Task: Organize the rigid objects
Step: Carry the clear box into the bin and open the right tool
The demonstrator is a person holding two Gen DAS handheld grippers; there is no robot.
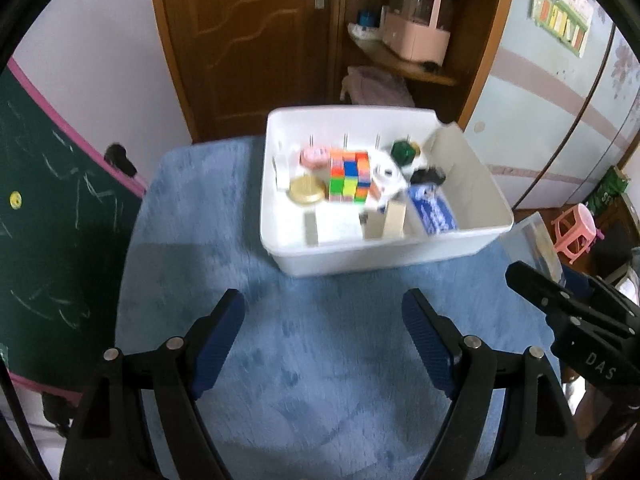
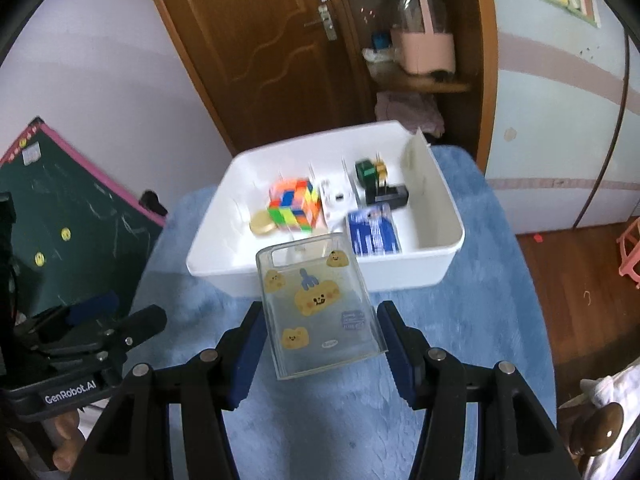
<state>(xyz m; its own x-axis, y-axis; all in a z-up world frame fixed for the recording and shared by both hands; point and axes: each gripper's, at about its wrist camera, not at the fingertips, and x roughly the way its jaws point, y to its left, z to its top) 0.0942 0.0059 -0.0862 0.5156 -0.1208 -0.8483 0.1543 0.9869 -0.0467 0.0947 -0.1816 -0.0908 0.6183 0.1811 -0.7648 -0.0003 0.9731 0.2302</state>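
Observation:
A white bin [image 1: 384, 254] [image 2: 404, 276] stands on a blue fuzzy mat [image 1: 320, 360] [image 2: 460, 320]. It holds a colourful cube [image 1: 349, 176] [image 2: 295, 204], a gold lid [image 1: 306, 191] [image 2: 262, 225], a pink round case [image 1: 314, 157], a green block [image 1: 403, 152] [image 2: 366, 171], a blue packet [image 1: 434, 210] [image 2: 374, 231] and other small items. My right gripper [image 2: 320, 328] is shut on a clear phone case [image 2: 316, 308] with yellow cartoon stickers, held just in front of the bin. My left gripper [image 1: 323, 320] is open and empty above the mat.
A green chalkboard [image 1: 48, 220] [image 2: 80, 220] leans at the left. A wooden door [image 1: 248, 40] and shelf with a pink basket [image 1: 420, 28] stand behind. A pink stool [image 1: 574, 234] sits on the floor at right. The right gripper's side [image 1: 568, 320] shows in the left view.

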